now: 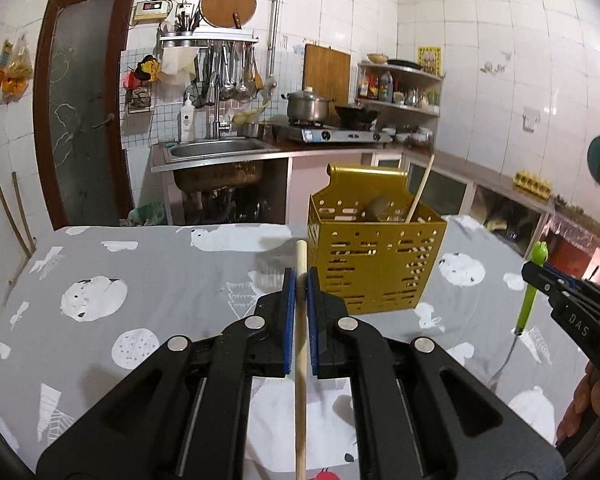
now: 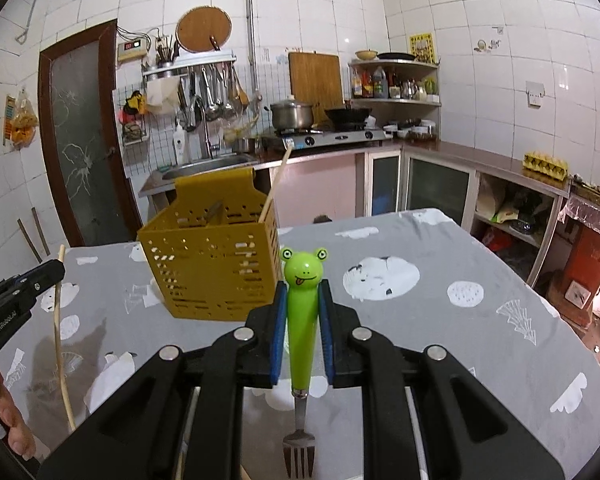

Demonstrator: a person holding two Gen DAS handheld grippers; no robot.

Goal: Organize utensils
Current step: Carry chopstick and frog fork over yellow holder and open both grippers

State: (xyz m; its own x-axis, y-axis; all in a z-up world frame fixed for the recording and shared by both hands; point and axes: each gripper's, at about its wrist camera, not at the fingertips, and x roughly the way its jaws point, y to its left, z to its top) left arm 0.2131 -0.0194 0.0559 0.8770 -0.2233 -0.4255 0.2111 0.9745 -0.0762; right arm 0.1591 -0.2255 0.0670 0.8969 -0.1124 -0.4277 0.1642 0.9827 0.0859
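Upright wooden chopstick (image 1: 300,344), frog-handled green fork (image 2: 301,320) tines-down, perforated yellow holder (image 1: 374,256) nearby.

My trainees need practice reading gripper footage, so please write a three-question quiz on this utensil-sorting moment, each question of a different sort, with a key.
1. True or false: the left gripper is shut on a wooden chopstick.
2. Multiple choice: the right gripper holds a fork whose handle is shaped like a) a duck, b) a frog, c) a bear.
3. Fill in: a second chopstick already leans inside the ____ perforated holder standing on the grey tablecloth.

Key: 1 true; 2 b; 3 yellow.
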